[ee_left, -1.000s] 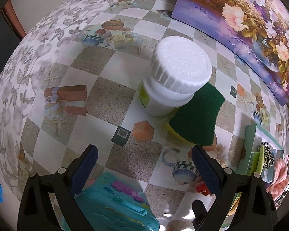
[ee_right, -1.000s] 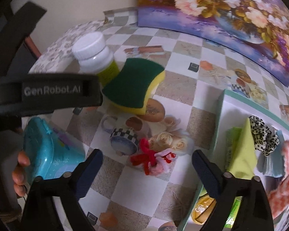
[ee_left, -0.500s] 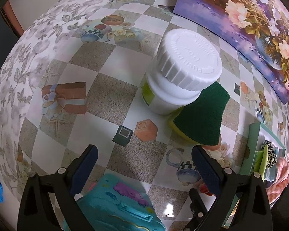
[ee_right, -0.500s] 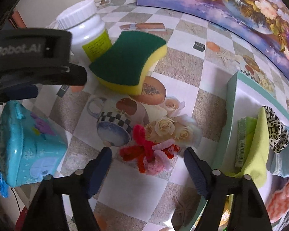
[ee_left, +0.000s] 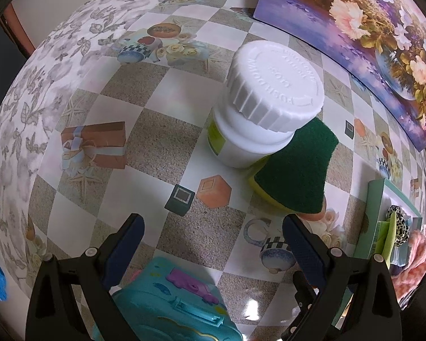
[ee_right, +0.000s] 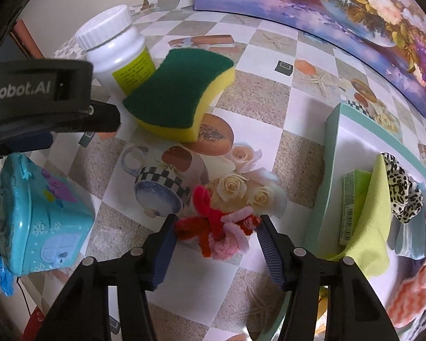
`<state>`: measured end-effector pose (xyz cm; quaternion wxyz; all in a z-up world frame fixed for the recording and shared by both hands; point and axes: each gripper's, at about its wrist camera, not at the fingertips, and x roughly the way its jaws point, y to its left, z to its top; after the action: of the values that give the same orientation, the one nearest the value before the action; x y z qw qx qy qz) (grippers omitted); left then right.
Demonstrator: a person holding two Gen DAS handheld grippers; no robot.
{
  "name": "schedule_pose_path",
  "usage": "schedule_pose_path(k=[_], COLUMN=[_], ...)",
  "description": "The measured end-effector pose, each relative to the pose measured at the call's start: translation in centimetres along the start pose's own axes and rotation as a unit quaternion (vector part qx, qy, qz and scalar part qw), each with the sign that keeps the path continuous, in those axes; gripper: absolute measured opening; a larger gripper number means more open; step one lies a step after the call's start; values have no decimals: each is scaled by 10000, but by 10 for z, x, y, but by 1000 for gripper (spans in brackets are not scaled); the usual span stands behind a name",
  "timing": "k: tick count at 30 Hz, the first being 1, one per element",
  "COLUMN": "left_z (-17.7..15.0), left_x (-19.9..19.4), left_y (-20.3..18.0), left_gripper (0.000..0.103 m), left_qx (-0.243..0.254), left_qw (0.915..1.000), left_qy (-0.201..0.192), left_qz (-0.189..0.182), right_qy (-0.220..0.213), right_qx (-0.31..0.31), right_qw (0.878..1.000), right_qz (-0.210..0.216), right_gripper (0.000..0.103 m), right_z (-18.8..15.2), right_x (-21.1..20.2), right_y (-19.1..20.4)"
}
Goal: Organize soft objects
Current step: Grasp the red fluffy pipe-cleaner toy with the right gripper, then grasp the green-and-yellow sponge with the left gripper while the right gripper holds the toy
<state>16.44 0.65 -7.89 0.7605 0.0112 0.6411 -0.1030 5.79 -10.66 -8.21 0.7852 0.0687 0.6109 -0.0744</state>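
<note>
Only the right wrist view shows the pipe-cleaner bundle (ee_right: pixel 217 230), lying on the surface in front of the sponge (ee_right: pixel 181 92), between the right gripper's (ee_right: pixel 216 227) nearly closed jaws. The left gripper's (ee_left: pixel 211 224) jaws hang open, empty, before the sponge (ee_left: pixel 294 170).

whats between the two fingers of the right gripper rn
The red and pink pipe-cleaner bundle lies on the tablecloth between the fingers of the right gripper, which flank it closely. The right wrist view shows this.
</note>
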Motion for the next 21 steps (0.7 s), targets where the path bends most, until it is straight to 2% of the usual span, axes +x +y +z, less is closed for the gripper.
schedule_pose_path(k=[11,21], left_z=[0,2], left_x=[-7,-18], left_y=[-4,-10], left_gripper=[98,98], left_qx=[62,11], left_qw=[10000,9995], left_qy=[-34,-159], left_qz=[-46,-283], right_qy=[-212,-673], right_qx=[40,171], right_qw=[9998,9976], right_qz=[55,50], right_gripper=[59,60], right_z=[6,13], right_x=[-26,-64], right_y=[-10,-27])
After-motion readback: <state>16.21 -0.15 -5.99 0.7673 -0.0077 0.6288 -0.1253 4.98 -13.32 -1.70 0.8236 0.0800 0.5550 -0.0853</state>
